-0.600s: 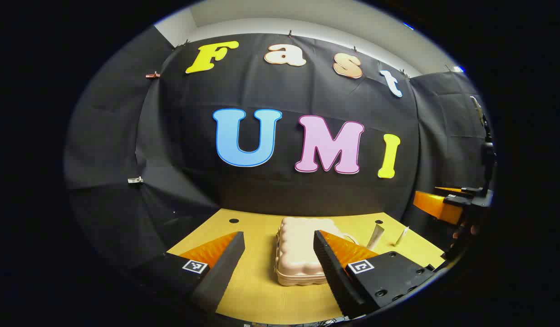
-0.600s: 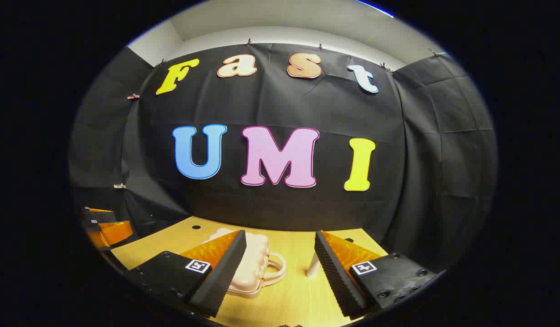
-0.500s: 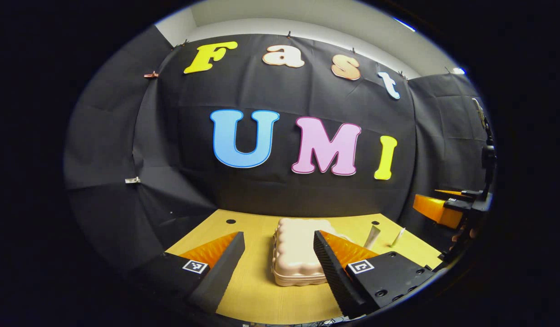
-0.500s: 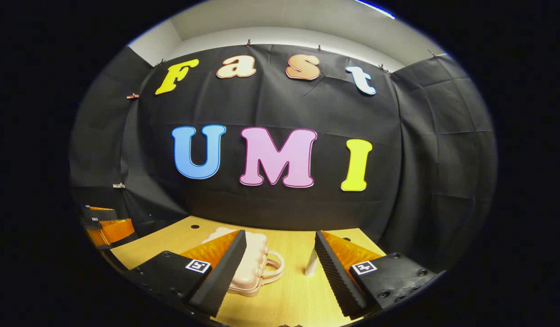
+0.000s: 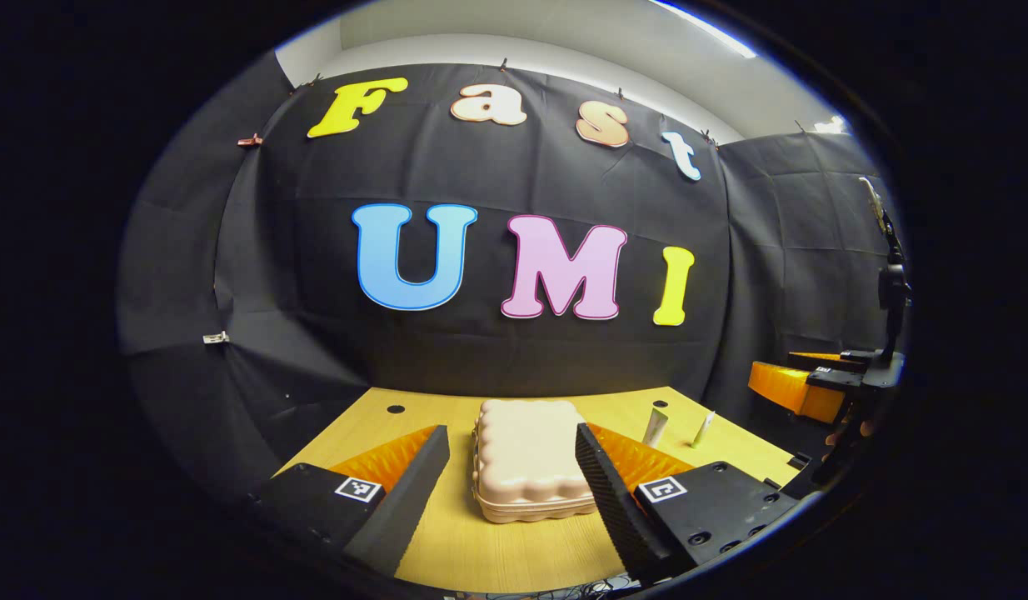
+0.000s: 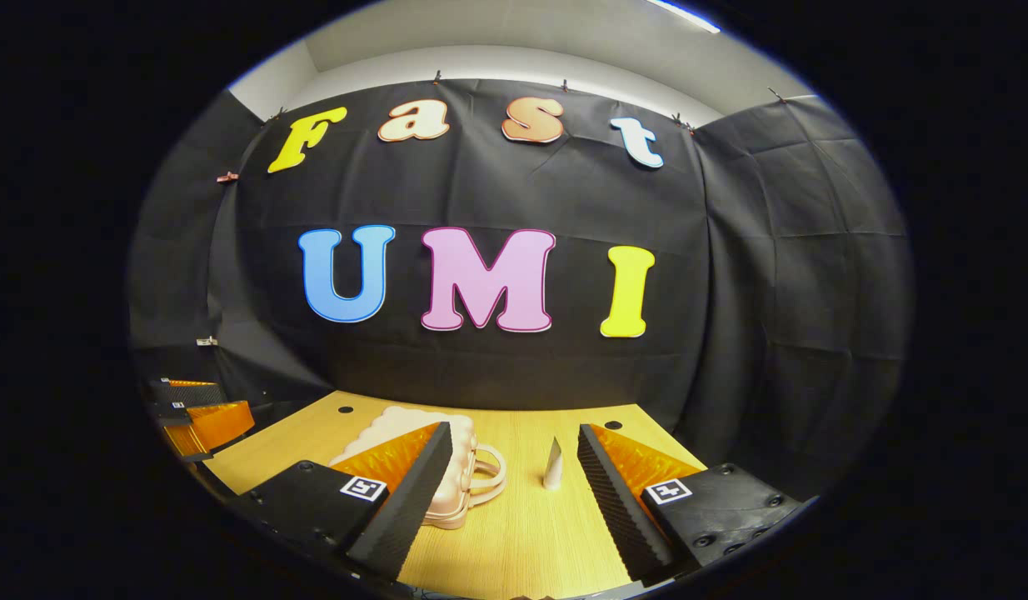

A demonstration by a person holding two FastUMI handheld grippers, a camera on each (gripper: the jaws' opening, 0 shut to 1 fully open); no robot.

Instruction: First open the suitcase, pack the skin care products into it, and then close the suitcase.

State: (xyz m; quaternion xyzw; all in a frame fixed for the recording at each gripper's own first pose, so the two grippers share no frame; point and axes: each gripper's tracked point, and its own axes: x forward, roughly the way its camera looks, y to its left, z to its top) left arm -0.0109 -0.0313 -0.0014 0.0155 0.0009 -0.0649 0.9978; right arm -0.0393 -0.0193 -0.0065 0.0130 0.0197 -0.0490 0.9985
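The suitcase (image 5: 526, 458), a small pale pink hard case with a bumpy, scalloped shell, lies flat and closed on the wooden table (image 5: 481, 550), low in the middle of the left gripper view. In the right gripper view the same suitcase (image 6: 397, 425) sits lower left of centre, partly hidden behind that gripper's own finger, with its looped handle (image 6: 486, 471) pointing toward the middle of the frame.

Two skin care tubes stand upright on the table to the right of the suitcase in the left gripper view: one tube (image 5: 655, 427) nearer the case and a thinner second tube (image 5: 702, 428) just beside it, apart from each other. In the right gripper view a single pale tube (image 6: 552, 463) stands near lower centre, close to the handle but not touching it.

The left gripper (image 5: 512, 446) hangs above the near edge of the table with its jaws spread wide and nothing between them; the suitcase is seen through the gap. The right gripper (image 6: 514, 442) is likewise wide apart and empty, with the tube standing in its gap farther off.

At the right edge of the left gripper view the right gripper (image 5: 801, 387) shows again, with a hand (image 5: 847, 433) beneath it.
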